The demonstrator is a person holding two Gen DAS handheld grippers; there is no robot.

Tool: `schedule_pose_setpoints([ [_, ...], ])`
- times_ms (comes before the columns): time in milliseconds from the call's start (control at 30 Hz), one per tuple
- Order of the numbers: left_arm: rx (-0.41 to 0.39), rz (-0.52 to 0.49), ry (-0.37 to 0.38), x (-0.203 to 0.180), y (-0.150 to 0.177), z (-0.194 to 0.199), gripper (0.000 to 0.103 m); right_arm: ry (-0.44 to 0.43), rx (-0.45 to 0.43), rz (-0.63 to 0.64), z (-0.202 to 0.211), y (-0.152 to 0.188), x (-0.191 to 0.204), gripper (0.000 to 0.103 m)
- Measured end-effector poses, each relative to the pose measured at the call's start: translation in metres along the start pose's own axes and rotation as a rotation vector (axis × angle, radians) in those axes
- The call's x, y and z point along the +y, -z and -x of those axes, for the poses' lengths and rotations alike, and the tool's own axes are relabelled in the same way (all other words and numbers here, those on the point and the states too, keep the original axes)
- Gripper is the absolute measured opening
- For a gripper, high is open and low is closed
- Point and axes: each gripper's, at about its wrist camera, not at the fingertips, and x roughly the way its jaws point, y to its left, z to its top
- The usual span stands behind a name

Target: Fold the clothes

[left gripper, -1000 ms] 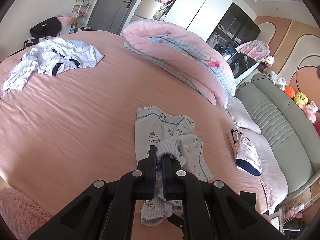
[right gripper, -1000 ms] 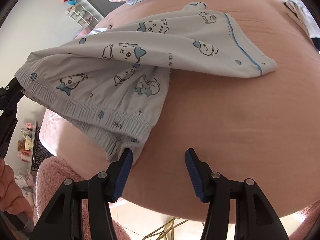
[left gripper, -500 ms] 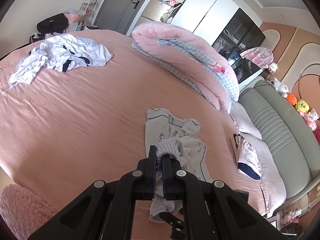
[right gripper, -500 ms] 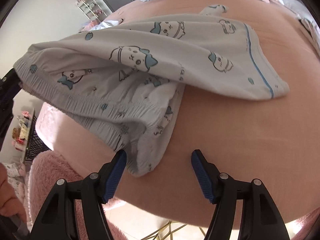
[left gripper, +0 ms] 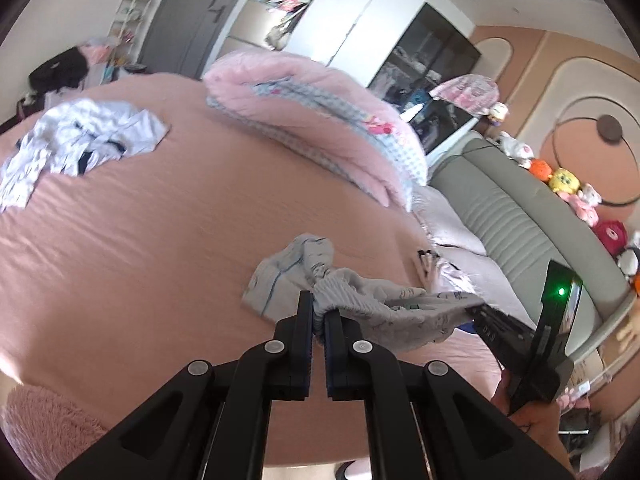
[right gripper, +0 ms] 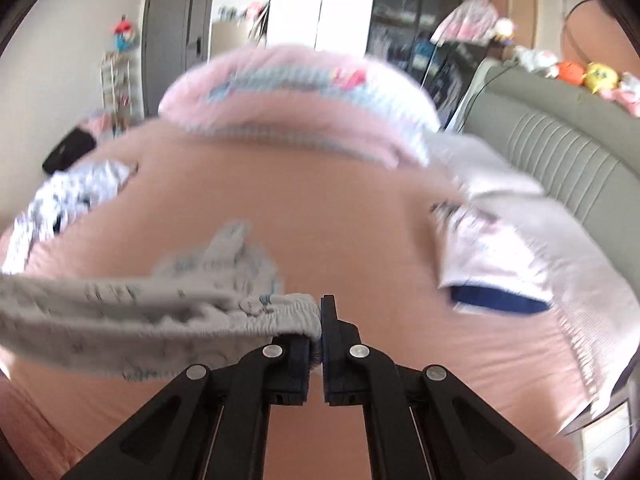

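Note:
Light grey pyjama shorts (left gripper: pixel 384 312) with blue cartoon prints are held up over the pink bed (left gripper: pixel 160 220). My left gripper (left gripper: pixel 319 312) is shut on one end of the elastic waistband. My right gripper (right gripper: pixel 320 320) is shut on the other end of the waistband (right gripper: pixel 288 312); it shows at the right of the left wrist view (left gripper: pixel 480 316). The waistband stretches between the two grippers. The legs of the shorts (right gripper: pixel 224 256) trail down onto the bed beyond. The right wrist view is blurred by motion.
A pile of white clothes (left gripper: pixel 80 148) lies at the far left of the bed. A rolled pink quilt (left gripper: pixel 320 116) lies across the far side. A folded white and navy garment (right gripper: pixel 492 268) lies on the right, next to pillows and a grey headboard (left gripper: pixel 540 232).
My right gripper was open below the hanging shorts; it has shut on the waistband and swung up level. The shorts have been lifted and pulled taut between both grippers.

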Motion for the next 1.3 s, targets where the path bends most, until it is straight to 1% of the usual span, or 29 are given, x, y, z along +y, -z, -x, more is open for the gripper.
schedule_pose_setpoints([
  [67,-0.051,-0.025,0.087,-0.024,-0.018,0.022,0.003,-0.046,-0.076,-0.051,0.028,-0.032,-0.003,0.001],
  [100,-0.083,-0.041,0.121,-0.035,-0.029,0.035,0.003,-0.088,-0.106,-0.087,0.043,-0.049,-0.011,0.001],
  [133,-0.116,-0.058,0.153,-0.046,-0.040,0.048,0.003,-0.141,-0.139,-0.126,0.064,-0.062,-0.027,0.001],
  [167,-0.142,-0.074,0.179,-0.056,-0.051,0.059,0.003,-0.200,-0.171,-0.157,0.093,-0.068,-0.041,0.001],
  [233,-0.141,-0.087,0.188,-0.069,-0.069,0.067,0.003,-0.285,-0.202,-0.181,0.123,-0.089,-0.067,0.001],
  [267,-0.114,-0.088,0.174,-0.071,-0.073,0.058,0.003,-0.305,-0.194,-0.166,0.134,-0.097,-0.071,0.001],
  [333,-0.045,-0.089,0.135,-0.072,-0.077,0.033,0.003,-0.273,-0.135,-0.110,0.125,-0.108,-0.070,0.001],
  [433,0.132,-0.040,0.065,-0.059,-0.073,-0.040,0.003,-0.224,0.051,-0.038,0.054,-0.102,-0.072,0.001],
  [467,0.178,-0.027,0.055,-0.055,-0.076,-0.062,0.003,-0.223,0.104,-0.035,0.031,-0.101,-0.074,0.001],
  [500,0.187,-0.031,0.044,-0.057,-0.085,-0.074,0.003,-0.229,0.152,-0.042,0.011,-0.101,-0.077,0.001],
  [533,0.185,-0.039,0.033,-0.062,-0.096,-0.084,0.003,-0.222,0.159,-0.042,0.002,-0.108,-0.079,0.001],
  [567,0.149,-0.071,0.035,-0.074,-0.111,-0.080,0.003,-0.208,0.146,-0.039,-0.001,-0.119,-0.081,0.001],
  [600,0.103,-0.110,0.042,-0.089,-0.126,-0.072,0.003,-0.198,0.092,-0.030,0.012,-0.135,-0.084,0.001],
  [667,-0.032,-0.200,0.061,-0.120,-0.150,-0.039,0.003,-0.189,-0.067,-0.012,0.062,-0.169,-0.090,0.001],
  [733,-0.152,-0.242,0.075,-0.139,-0.164,-0.003,0.003,-0.165,-0.227,-0.024,0.114,-0.187,-0.099,0.001],
  [767,-0.185,-0.246,0.081,-0.142,-0.164,0.009,0.003,-0.160,-0.274,-0.039,0.131,-0.187,-0.104,0.001],
  [800,-0.210,-0.245,0.086,-0.143,-0.162,0.021,0.003,-0.162,-0.308,-0.053,0.144,-0.183,-0.108,0.001],
  [833,-0.216,-0.246,0.078,-0.141,-0.156,0.026,0.004,-0.165,-0.342,-0.068,0.156,-0.179,-0.112,0.001],
  [867,-0.202,-0.244,0.072,-0.135,-0.146,0.025,0.004,-0.177,-0.342,-0.079,0.158,-0.169,-0.114,0.001],
  [900,-0.161,-0.227,0.060,-0.124,-0.134,0.015,0.004,-0.194,-0.324,-0.089,0.155,-0.158,-0.115,0.001],
  [967,-0.064,-0.183,0.033,-0.098,-0.108,-0.009,0.004,-0.218,-0.251,-0.098,0.130,-0.122,-0.111,0.002],
  [1000,0.007,-0.150,0.014,-0.081,-0.089,-0.028,0.004,-0.229,-0.212,-0.101,0.115,-0.103,-0.108,0.002],
  [1033,0.085,-0.114,-0.007,-0.064,-0.068,-0.049,0.004,-0.222,-0.149,-0.102,0.094,-0.080,-0.102,0.002],
  [1067,0.156,-0.101,-0.039,-0.051,-0.045,-0.068,0.004,-0.206,-0.076,-0.102,0.071,-0.056,-0.095,0.002],
  [1100,0.225,-0.095,-0.075,-0.038,-0.022,-0.087,0.004,-0.193,-0.003,-0.102,0.046,-0.029,-0.088,0.002],
  [1167,0.361,-0.096,-0.135,-0.016,0.023,-0.120,0.004,-0.164,0.171,-0.103,-0.006,0.029,-0.074,0.002],
  [1233,0.467,-0.094,-0.185,-0.001,0.058,-0.139,0.004,-0.150,0.350,-0.112,-0.046,0.084,-0.062,0.002],
  [1267,0.502,-0.094,-0.198,0.004,0.071,-0.143,0.004,-0.159,0.416,-0.123,-0.058,0.106,-0.059,0.002],
  [1300,0.517,-0.089,-0.206,0.007,0.080,-0.142,0.004,-0.165,0.459,-0.127,-0.064,0.122,-0.056,0.002],
])
